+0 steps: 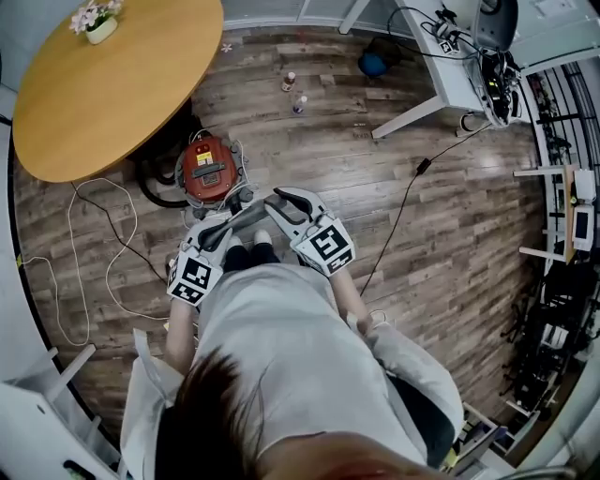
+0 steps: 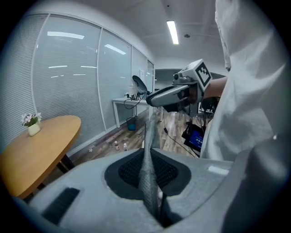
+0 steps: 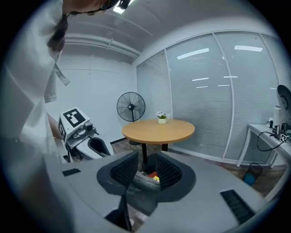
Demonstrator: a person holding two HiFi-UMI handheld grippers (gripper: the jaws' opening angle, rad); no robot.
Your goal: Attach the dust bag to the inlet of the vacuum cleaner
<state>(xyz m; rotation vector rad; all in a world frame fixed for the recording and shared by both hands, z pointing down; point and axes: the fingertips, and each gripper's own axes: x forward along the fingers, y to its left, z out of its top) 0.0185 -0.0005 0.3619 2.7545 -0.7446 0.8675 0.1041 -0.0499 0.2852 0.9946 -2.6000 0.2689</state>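
Note:
The red vacuum cleaner stands on the wood floor beside the round table, just beyond both grippers. My left gripper is shut on a thin edge of the grey mesh dust bag, which rises in a strip toward my right gripper. In its own view my right gripper stands open. Grey bag material lies low between the pads without being pressed, and a red and yellow bit of the vacuum shows past them. The left gripper is at that view's left.
A round wooden table with a flower pot stands at the far left. A black hose and a white cable lie by the vacuum. Two small bottles, a white desk and a black cord are farther off.

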